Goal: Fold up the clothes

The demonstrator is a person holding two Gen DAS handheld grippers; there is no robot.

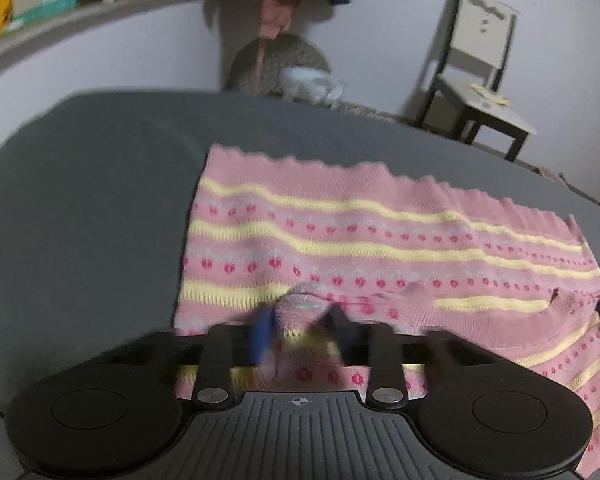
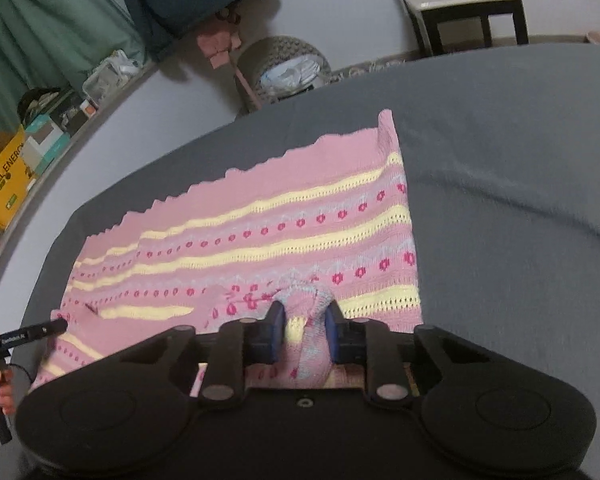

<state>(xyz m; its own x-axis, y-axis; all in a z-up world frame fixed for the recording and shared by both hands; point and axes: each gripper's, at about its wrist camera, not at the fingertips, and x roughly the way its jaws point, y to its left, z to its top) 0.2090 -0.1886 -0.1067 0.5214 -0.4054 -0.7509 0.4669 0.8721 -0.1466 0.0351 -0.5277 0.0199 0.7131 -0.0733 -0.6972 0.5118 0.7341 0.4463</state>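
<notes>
The left hand-held gripper (image 1: 300, 328) and the right hand-held gripper (image 2: 304, 328) each clench a bunched pinch of the pink knit sweater (image 1: 340, 240), the left at the near-left part of the cloth and the right at the near-right part. The sweater lies spread across the grey bed (image 1: 80, 200), its scalloped hem (image 1: 300, 160) along the far edge and its near portion raised into the two grips. The scene fits a fold being carried over toward the far hem, or equally a laid edge about to be let go; which one I cannot tell. Either way, to do it well the two grips should travel level and together, keeping the cloth taut between them so the yellow stripes (image 2: 260, 256) stay parallel and no crease forms in the middle. Counted: one bed, one sweater, two hand-held grippers, one chair (image 1: 476, 80) at the far right, one round basket (image 2: 284, 68) on the floor beyond the bed, and one yellow box (image 2: 4, 180) on the left shelf.
</notes>
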